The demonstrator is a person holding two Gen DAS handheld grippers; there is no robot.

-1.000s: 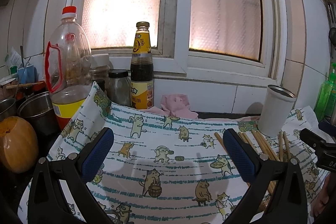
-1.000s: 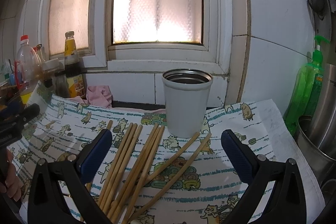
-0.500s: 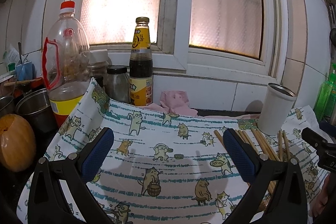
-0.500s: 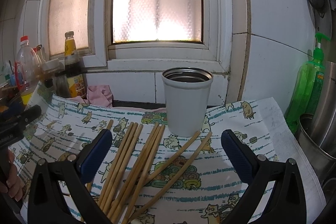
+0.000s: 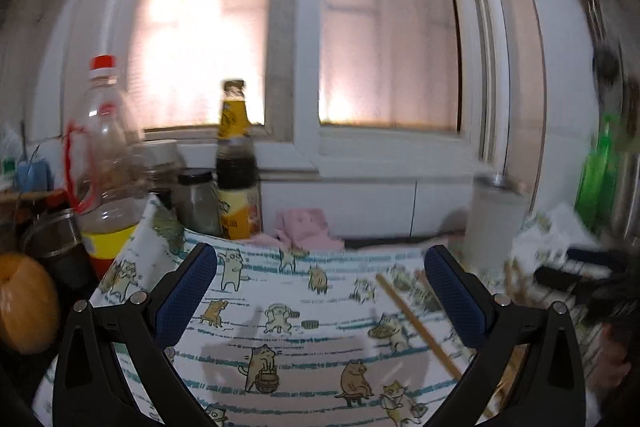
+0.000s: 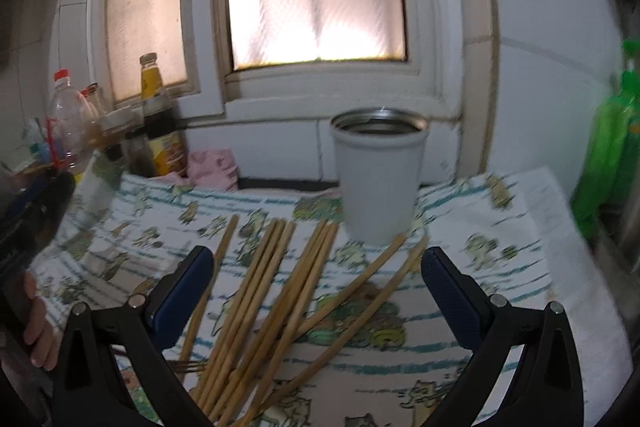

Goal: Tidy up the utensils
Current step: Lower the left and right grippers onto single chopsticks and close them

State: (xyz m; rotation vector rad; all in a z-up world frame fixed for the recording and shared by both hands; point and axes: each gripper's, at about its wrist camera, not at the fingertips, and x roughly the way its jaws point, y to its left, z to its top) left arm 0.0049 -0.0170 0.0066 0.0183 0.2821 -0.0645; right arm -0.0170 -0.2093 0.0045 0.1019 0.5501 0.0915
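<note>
Several wooden chopsticks (image 6: 280, 291) lie loose on a cat-print cloth (image 6: 500, 243), fanned toward a white metal-rimmed cup (image 6: 380, 175) that stands upright behind them. My right gripper (image 6: 318, 291) is open and empty, hovering over the chopsticks. My left gripper (image 5: 320, 291) is open and empty above the cloth's left part (image 5: 280, 307); one chopstick (image 5: 416, 323) and the blurred cup (image 5: 494, 219) show at its right.
Along the window wall stand a red-capped oil bottle (image 5: 100, 163), dark jars (image 5: 196, 203), a sauce bottle (image 5: 236, 167) and a pink rag (image 5: 304, 227). Pots and an orange round object (image 5: 24, 299) sit left. A green soap bottle (image 6: 612, 147) and steel pot stand right.
Both views are now motion-blurred. The left gripper has pulled back and swung right. The right gripper has moved forward over the chopsticks. Both jaws stay open.
</note>
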